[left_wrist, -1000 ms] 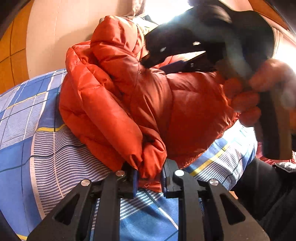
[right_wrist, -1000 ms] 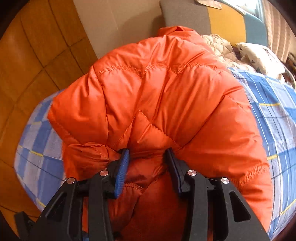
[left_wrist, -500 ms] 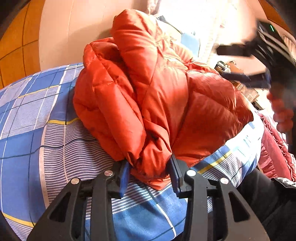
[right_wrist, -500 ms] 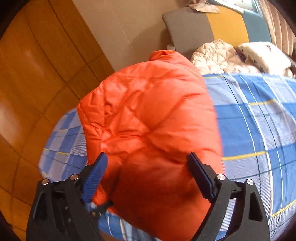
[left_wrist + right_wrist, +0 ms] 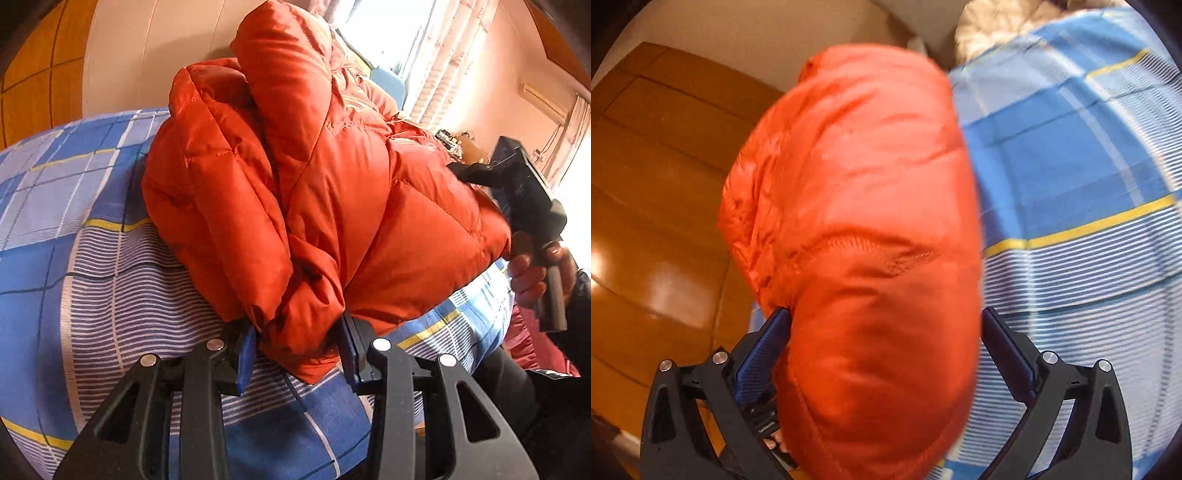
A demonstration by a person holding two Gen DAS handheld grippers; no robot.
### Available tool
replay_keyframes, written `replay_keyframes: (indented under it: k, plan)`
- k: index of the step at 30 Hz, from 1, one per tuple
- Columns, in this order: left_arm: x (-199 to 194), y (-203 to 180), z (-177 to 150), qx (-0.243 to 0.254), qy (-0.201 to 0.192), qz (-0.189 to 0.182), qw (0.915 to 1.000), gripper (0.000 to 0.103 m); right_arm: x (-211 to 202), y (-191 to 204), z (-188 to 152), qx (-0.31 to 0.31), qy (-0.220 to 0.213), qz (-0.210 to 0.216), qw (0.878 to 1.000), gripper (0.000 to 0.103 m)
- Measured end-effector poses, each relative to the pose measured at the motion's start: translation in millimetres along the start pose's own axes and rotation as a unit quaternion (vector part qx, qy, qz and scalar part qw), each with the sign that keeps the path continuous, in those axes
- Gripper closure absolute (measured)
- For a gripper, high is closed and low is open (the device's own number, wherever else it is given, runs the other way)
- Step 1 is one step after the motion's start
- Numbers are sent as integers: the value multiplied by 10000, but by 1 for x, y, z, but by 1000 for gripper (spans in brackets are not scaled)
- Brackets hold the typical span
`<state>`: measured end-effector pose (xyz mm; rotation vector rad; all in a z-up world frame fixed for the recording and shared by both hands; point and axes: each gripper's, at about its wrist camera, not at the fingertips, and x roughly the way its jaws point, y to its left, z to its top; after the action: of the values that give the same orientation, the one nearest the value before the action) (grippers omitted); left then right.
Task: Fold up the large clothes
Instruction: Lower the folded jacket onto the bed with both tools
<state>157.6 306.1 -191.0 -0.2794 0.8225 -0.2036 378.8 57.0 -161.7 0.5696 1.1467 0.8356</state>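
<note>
A: What is seen of the orange down jacket (image 5: 332, 206)?

B: Glossy quilted nylon, puffy, bunched into a rounded heap with stitched seams, is laid on the blue plaid bedsheet (image 5: 74, 280). Its long axis is run from the near cuffs up toward the cream wall (image 5: 122, 55).

A: And the left gripper (image 5: 297, 354)?

B: A gathered fold of cuff fabric is pinched between its blue pads (image 5: 245, 354).

A: The right gripper (image 5: 886, 354)?

B: Its jaws have just been opened and are spread wide; a padded bulge is straddled, not squeezed. Its handle is gripped by a hand (image 5: 532, 273). Wooden flooring (image 5: 657, 206) is seen alongside the bed.
</note>
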Motion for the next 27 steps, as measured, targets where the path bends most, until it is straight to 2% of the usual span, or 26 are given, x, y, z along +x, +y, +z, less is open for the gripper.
replay_keyframes:
  k: [4,5,9,12,17,21,24,27]
  plan:
    - [3,10,0,-148,-23,-303,9994,70,14,3,4,-45,189,93,9998,3]
    - [4,15,-1,-237,-41,-450,9987,73,15,7,4,-120,208,95,9997,7]
    - [5,22,1,-528,-198,-1014,9933,86,5,32,9,-476,40,118,9988,52]
    - [1,11,11,-511,-365,-1253,9901,87,-13,57,10,-867,-160,146,9960,64]
    - [-12,-20,43,-265,-745,-1617,9837,88,-70,84,7,-1432,-700,255,9869,69]
    - [-5,-67,75,185,-836,-1878,9785,88,-132,69,2,-1507,-1297,180,9799,69]
    - [14,-104,88,541,-695,-1949,9769,88,-174,38,-7,-1356,-1641,-109,9770,69]
    - [53,-140,88,818,-184,-1724,9815,90,-189,-9,-13,-939,-1631,-827,9786,69]
